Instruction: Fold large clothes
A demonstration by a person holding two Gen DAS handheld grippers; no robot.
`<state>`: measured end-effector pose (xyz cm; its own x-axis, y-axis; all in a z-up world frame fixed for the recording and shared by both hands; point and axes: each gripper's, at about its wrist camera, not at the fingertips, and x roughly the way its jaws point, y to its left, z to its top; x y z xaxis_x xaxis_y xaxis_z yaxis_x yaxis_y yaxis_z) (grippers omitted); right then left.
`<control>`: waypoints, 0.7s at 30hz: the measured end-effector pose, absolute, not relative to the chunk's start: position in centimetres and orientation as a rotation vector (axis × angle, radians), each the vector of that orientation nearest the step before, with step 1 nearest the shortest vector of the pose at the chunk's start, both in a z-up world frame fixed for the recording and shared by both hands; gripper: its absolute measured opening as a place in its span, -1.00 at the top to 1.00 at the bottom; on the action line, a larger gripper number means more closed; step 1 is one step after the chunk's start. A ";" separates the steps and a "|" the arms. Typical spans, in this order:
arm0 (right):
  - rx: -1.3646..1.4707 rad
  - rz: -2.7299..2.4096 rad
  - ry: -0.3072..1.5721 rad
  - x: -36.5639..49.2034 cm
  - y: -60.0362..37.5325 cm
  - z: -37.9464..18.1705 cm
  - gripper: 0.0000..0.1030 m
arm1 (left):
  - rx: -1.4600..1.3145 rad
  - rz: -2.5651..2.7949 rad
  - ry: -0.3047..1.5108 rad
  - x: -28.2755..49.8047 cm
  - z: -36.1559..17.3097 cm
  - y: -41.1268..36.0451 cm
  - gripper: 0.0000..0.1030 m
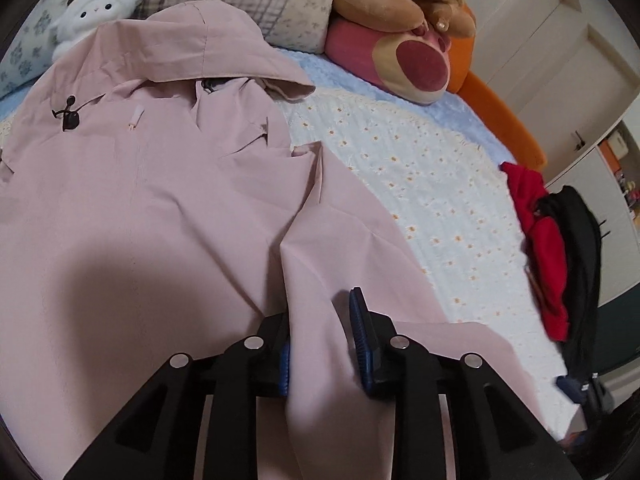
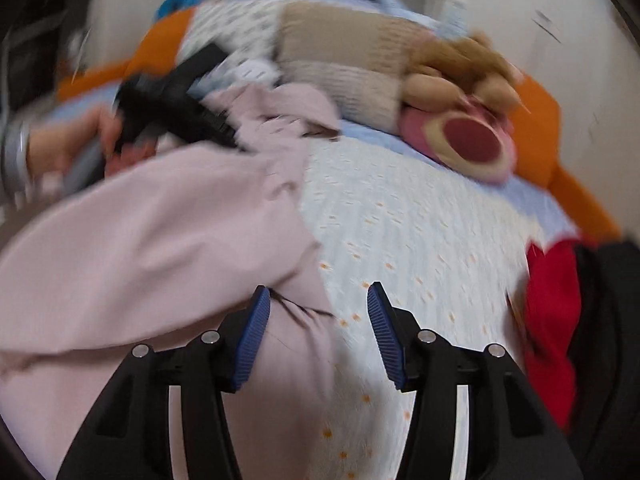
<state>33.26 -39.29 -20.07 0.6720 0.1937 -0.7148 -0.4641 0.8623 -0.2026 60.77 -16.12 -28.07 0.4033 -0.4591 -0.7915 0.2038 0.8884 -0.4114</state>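
A large pale pink hooded jacket (image 1: 160, 184) lies spread on the bed, hood toward the pillows. My left gripper (image 1: 320, 340) has a raised fold of the pink fabric between its blue pads, with a gap still visible on the right pad side. In the blurred right wrist view, the pink jacket (image 2: 160, 232) fills the left side and the left gripper (image 2: 176, 108) with the hand holding it shows above it. My right gripper (image 2: 318, 332) is open and empty at the jacket's edge, over the bedspread.
A white daisy-patterned bedspread (image 1: 420, 184) covers the bed. A pink and brown plush bear (image 1: 400, 40), a white plush (image 1: 96, 12) and pillows (image 1: 248, 0) lie at the head. Red clothing (image 1: 544, 248) and black clothing (image 1: 580, 260) lie at the right edge. An orange bed frame (image 1: 500, 116) borders it.
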 end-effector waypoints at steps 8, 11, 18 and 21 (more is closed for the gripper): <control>-0.366 0.458 0.710 36.3 -37.2 -20.4 0.89 | -0.242 -0.501 1.020 59.4 -25.3 -16.3 0.84; -0.305 0.383 0.703 37.2 -40.0 -19.0 0.89 | -0.267 -0.490 1.015 60.3 -25.3 -15.4 0.84; -0.312 0.293 0.905 39.0 -42.6 -24.9 0.97 | -0.218 -0.384 1.081 61.8 -29.6 -16.5 0.72; -0.259 0.273 0.881 37.5 -43.2 -23.4 0.91 | -0.253 -0.378 1.091 60.6 -28.1 -15.9 0.29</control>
<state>37.48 -43.17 -23.37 0.6059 0.1279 -0.7852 -0.3391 0.9344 -0.1094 60.58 -15.92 -28.15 0.4075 -0.4181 -0.8119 0.1731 0.9083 -0.3808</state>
